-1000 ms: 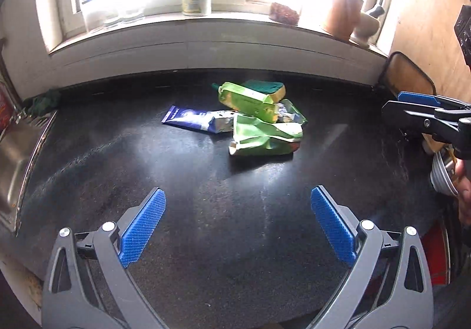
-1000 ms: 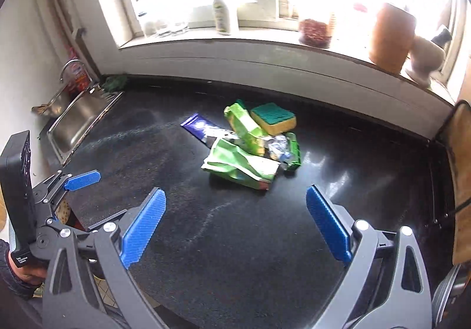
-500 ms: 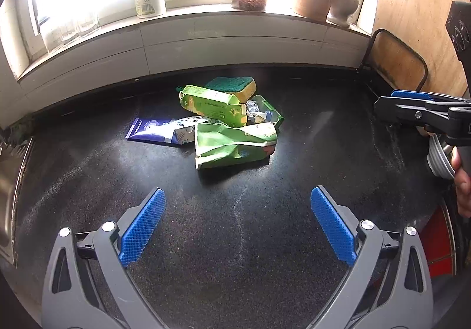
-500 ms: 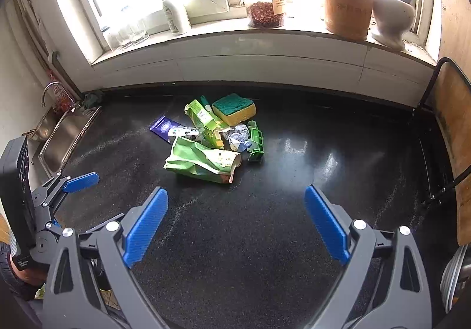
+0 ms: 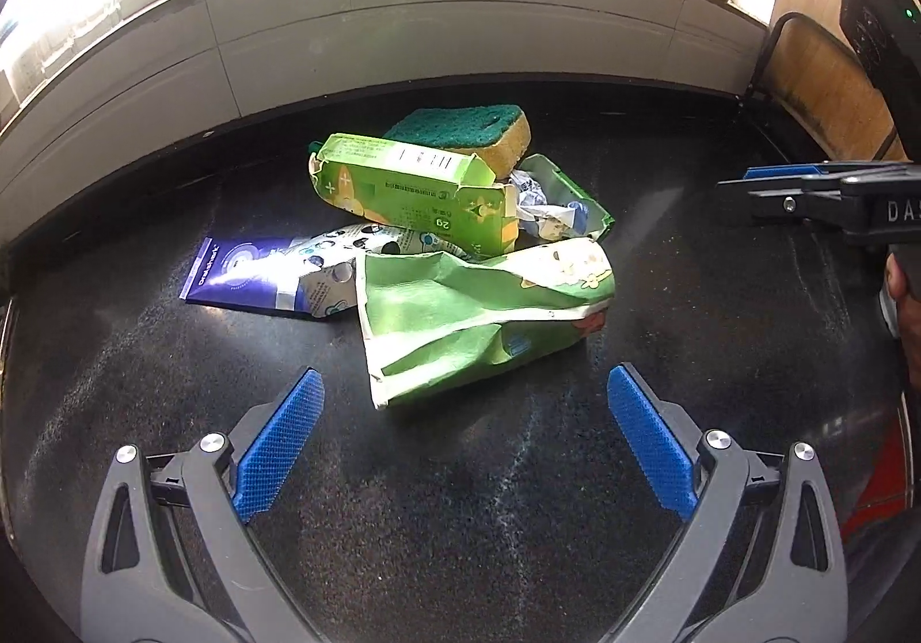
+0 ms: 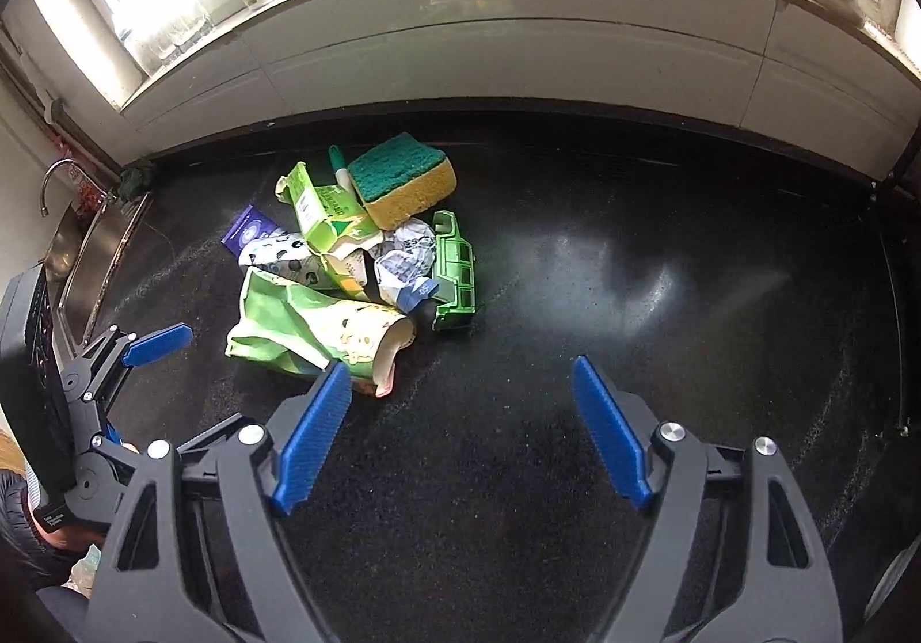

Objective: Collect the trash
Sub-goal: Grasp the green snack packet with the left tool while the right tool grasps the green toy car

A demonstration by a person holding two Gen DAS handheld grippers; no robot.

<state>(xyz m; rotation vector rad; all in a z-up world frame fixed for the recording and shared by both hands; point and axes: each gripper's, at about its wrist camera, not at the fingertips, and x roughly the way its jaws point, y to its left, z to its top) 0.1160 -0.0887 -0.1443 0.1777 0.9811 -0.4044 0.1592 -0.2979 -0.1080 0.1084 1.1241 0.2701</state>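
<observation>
A heap of trash lies on the black counter: a crumpled green bag, a green carton, a purple wrapper, balled white paper and a green plastic piece. My left gripper is open, its pads either side of the bag's near edge without touching it. My right gripper hovers just right of the bag; its jaws are closing with nothing between them. It also shows side-on as the right gripper in the left wrist view.
A yellow sponge with a green top leans on the back of the heap, beside a green marker. A steel sink is at the left. The tiled sill carries a bottle and pots. A wooden board stands at right.
Both grippers have come down and closer to the trash heap, which now looks much larger. The right gripper's jaws have narrowed a little; the left's are as wide as before.
</observation>
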